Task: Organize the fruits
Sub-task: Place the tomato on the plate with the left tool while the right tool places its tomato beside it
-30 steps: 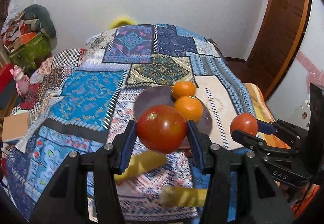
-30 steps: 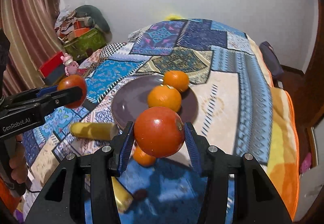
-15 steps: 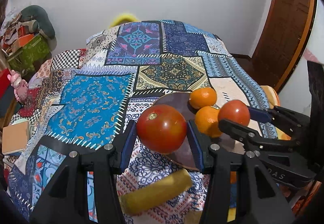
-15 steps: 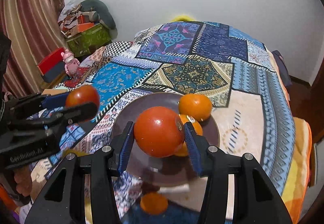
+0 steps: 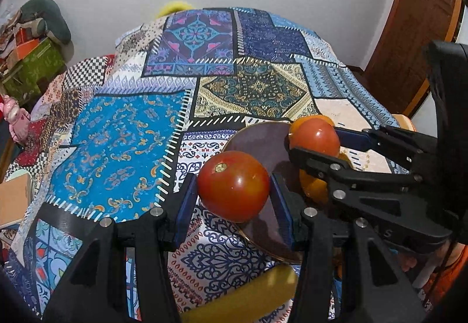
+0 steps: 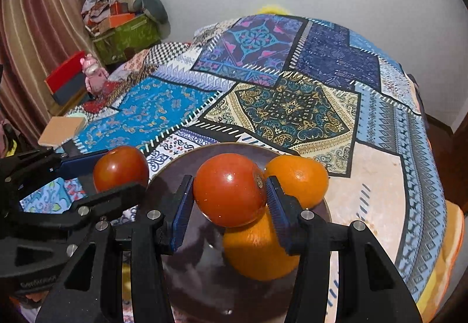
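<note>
- The near orange (image 6: 257, 250) on the plate (image 6: 190, 279) is partly hidden by the right gripper (image 6: 229, 200), clamped on 1 tomato (image 6: 229, 190).
- The left gripper (image 5: 234, 191) grips another tomato (image 5: 234, 185) at the plate's left edge.
- A far orange (image 6: 298, 179) sits behind.
- A yellow fruit (image 5: 248, 296) lies cut off on the patchwork cloth (image 5: 122, 147).

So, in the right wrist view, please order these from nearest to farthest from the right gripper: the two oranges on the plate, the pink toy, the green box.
From the right gripper:
1. Orange, directly below the held tomato.
2. Orange, just beyond the right finger, on the plate.
3. Pink toy, far left, off the bed.
4. Green box, farther back by the wall.
</note>
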Demonstrator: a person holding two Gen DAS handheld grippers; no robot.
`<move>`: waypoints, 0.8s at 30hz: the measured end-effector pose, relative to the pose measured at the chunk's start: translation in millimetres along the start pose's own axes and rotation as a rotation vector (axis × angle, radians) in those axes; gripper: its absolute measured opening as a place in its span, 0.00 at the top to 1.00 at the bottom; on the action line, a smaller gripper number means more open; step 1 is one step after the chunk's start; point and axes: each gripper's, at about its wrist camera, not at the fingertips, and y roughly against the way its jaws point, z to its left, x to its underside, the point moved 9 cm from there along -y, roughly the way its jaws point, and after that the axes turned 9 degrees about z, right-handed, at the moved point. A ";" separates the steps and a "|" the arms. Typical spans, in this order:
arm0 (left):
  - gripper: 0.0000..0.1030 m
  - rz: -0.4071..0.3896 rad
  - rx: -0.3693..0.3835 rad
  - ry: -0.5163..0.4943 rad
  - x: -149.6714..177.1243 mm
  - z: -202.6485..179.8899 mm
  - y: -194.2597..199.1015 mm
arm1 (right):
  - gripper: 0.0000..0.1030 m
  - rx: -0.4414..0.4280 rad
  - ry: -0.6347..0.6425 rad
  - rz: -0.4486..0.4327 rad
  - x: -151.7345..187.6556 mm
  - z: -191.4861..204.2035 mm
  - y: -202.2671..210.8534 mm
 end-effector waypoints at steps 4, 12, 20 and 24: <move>0.52 0.024 0.006 -0.003 0.8 -0.4 -9.6 | 0.55 0.007 0.011 0.024 -1.1 -3.0 -9.5; 0.52 0.035 0.009 0.001 1.5 0.5 -12.7 | 0.55 -0.009 0.005 0.027 -2.2 -3.0 -6.8; 0.52 0.042 0.004 -0.019 1.8 -10.1 -11.1 | 0.51 0.004 -0.008 -0.026 3.1 -12.2 19.9; 0.52 0.056 0.004 -0.039 2.4 -20.3 -14.9 | 0.47 0.016 -0.038 -0.062 12.9 -26.6 37.8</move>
